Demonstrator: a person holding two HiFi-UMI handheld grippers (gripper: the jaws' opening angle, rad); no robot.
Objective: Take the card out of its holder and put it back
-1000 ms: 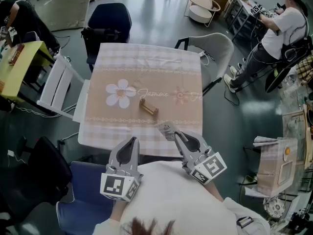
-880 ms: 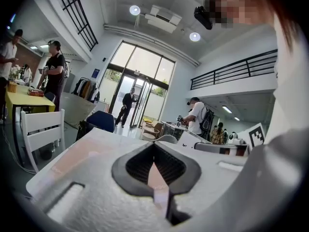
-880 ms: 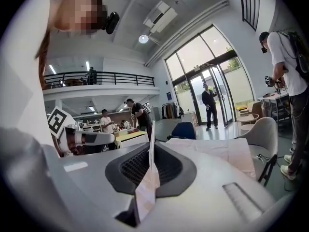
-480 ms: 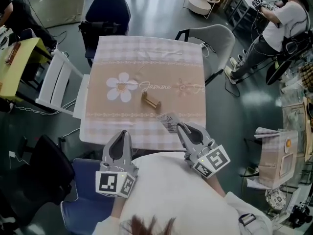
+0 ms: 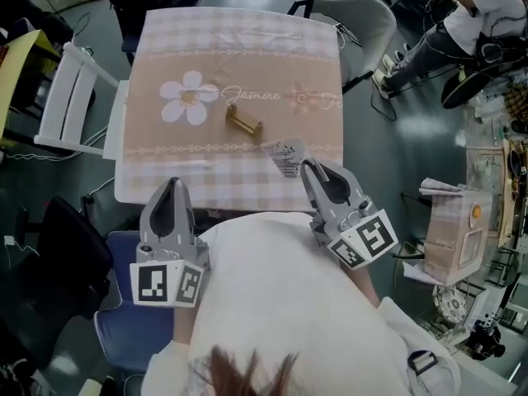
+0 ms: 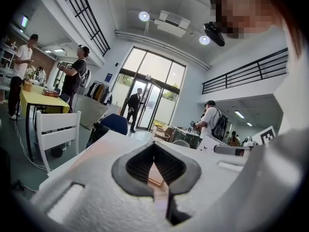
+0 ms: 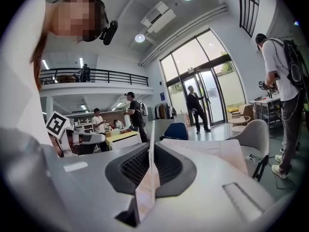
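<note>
Card (image 5: pixel 283 155) print (tiny) illegible

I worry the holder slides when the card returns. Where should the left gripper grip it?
Probably the upper-left end of the wooden holder, pinched across its narrow width from the left: it lies as a low slanted bar, so the rest is free for the card.

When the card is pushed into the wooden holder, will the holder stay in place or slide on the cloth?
The holder looks small and light, lying free on the tablecloth, so it will probably slide or tip if pushed sideways. The card, clamped in the right tongs, stands straight, so it seems fairly stiff.
</note>
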